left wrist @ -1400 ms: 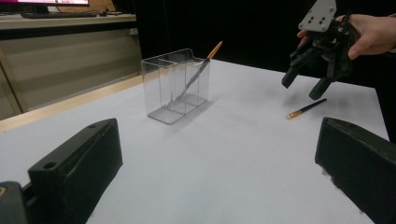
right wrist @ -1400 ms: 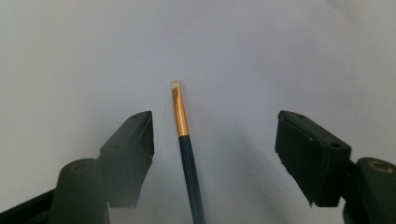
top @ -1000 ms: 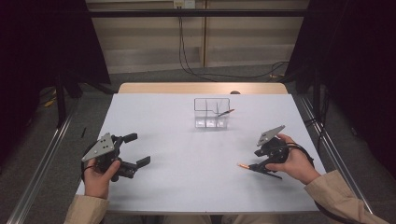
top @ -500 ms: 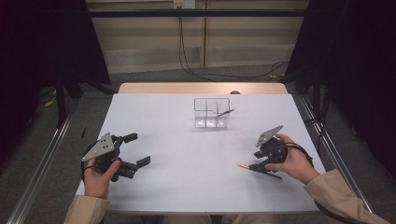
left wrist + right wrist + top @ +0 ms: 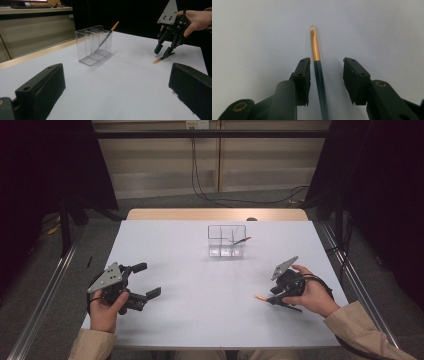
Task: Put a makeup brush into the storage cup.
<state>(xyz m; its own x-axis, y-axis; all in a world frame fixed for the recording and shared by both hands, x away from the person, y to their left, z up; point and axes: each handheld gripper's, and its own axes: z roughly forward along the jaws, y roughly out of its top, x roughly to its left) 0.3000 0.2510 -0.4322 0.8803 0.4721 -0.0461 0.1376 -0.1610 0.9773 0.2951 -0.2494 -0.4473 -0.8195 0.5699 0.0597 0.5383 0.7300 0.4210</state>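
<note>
A dark-handled brush (image 5: 319,75) with a gold ferrule and pale tip lies flat on the white table (image 5: 200,320), its orange end (image 5: 260,297) pointing left. My right gripper (image 5: 325,62) is lowered over it. The jaws have just been closing, and the handle lies between them beside the left pad, with a gap to the right pad. The right gripper (image 5: 163,51) and brush tip (image 5: 157,60) also appear in the left gripper view. My left gripper (image 5: 149,280) rests open and empty at the table's left. A second brush (image 5: 240,240) leans in a clear organizer (image 5: 222,237).
The clear organizer (image 5: 87,50) has several compartments and stands at the table's far middle. A wooden strip (image 5: 215,214) runs along the table's far edge. Metal rails (image 5: 45,300) flank both sides, and cables lie on the floor beyond.
The right gripper's jaws stand narrower around the brush on the table than before. Both hands have kept their places, and the left gripper is unchanged.
</note>
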